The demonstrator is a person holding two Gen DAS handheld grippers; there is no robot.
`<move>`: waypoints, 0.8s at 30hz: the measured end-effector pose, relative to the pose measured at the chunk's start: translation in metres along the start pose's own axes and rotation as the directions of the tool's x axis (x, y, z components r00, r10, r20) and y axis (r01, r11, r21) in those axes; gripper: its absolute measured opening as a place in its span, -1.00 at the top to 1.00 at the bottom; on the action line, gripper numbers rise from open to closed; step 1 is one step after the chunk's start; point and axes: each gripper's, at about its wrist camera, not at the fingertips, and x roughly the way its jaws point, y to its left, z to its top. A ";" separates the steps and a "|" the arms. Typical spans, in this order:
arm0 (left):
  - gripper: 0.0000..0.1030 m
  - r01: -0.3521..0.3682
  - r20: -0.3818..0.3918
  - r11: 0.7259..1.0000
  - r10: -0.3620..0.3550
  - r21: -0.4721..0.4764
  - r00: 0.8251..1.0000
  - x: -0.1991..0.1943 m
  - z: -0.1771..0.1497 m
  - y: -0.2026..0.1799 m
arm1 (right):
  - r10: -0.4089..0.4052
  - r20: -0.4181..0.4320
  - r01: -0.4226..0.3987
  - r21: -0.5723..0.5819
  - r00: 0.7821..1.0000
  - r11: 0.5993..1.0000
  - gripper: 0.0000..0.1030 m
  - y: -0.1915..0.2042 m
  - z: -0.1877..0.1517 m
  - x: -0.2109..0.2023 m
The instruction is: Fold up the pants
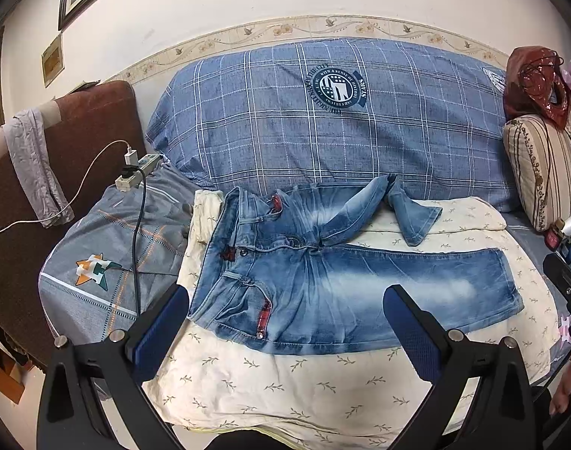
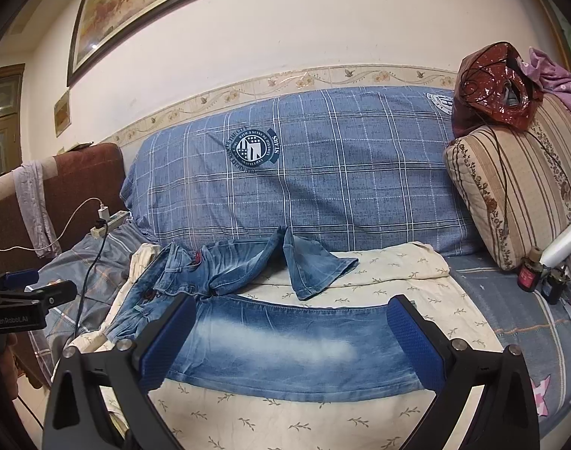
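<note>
Ahead of both wide-apart jaws, left gripper (image 1: 285,307) and right gripper (image 2: 291,322) empty, the jeans (image 1: 323,262) lie on the cream cloth (image 1: 285,386), whose loose fabric might get pinched along.

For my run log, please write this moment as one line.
stage: before first grasp | jeans: flat on cream cloth, far leg bent | left gripper: open, empty | right gripper: open, empty
</note>
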 end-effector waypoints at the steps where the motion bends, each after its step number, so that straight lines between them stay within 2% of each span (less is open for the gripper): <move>1: -1.00 0.000 -0.002 1.000 0.000 0.000 1.000 0.001 0.000 0.000 | 0.000 -0.001 0.000 0.000 1.000 1.000 -1.00 0.000 -0.001 0.000; 18: -1.00 -0.003 -0.021 1.000 0.003 0.004 1.000 0.010 0.000 0.000 | 0.000 -0.022 0.000 0.001 1.000 1.000 -0.99 -0.002 -0.004 0.010; 24: -1.00 -0.009 -0.050 1.000 0.009 -0.001 0.999 0.026 -0.005 0.006 | -0.010 -0.039 0.011 0.004 0.999 1.000 -0.99 -0.005 -0.006 0.016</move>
